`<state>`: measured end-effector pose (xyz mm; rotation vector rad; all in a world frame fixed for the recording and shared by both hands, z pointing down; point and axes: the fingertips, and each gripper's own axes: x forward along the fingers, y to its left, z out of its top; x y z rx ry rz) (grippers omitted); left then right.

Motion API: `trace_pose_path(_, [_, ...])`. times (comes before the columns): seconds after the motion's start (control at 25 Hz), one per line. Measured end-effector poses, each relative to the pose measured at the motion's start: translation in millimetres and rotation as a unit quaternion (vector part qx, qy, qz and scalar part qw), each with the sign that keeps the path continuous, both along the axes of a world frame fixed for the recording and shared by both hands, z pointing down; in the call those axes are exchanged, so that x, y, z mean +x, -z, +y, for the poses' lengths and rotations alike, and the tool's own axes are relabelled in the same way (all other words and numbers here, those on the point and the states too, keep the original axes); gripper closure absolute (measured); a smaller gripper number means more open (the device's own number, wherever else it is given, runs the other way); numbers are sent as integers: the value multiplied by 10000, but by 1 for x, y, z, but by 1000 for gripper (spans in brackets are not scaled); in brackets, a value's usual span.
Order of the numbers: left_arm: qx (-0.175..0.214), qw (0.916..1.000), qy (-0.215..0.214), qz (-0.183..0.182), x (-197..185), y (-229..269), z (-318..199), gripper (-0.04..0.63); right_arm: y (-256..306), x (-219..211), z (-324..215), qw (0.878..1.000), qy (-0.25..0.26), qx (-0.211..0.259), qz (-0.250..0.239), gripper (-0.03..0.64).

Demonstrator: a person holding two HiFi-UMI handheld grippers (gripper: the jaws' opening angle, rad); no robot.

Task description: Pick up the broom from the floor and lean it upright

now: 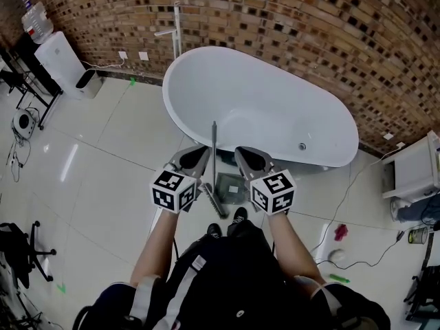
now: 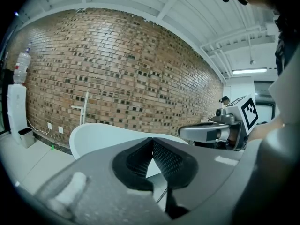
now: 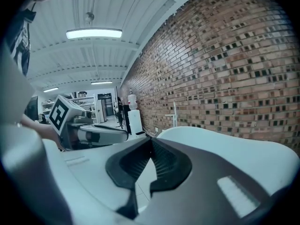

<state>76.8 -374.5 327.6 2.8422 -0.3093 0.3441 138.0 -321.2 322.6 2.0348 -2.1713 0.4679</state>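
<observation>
The broom's thin grey handle point(image 1: 214, 153) stands upright in front of the white bathtub point(image 1: 275, 95), its top against the tub's near side and its head point(image 1: 213, 201) on the floor. My left gripper point(image 1: 203, 150) is just left of the handle and my right gripper point(image 1: 240, 151) just right of it, both raised and apart from it. In the left gripper view the left gripper point(image 2: 151, 139) has its jaws together with nothing between them. In the right gripper view the right gripper point(image 3: 151, 138) is likewise shut and empty.
A grey dustpan point(image 1: 232, 187) sits on the floor beside the broom head. A tap stand point(image 1: 177, 29) rises behind the tub by the brick wall point(image 1: 309, 19). A water dispenser point(image 1: 60, 64) stands far left, a white cabinet point(image 1: 414, 170) at right, and cables point(image 1: 357, 260) trail across the tiles.
</observation>
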Motion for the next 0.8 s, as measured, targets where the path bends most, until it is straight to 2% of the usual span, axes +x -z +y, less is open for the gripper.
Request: trace_pose_path(0.8, [72,10000,-18,-19,-10,16,11,595,19,-6,1,9997,43,254,36,612])
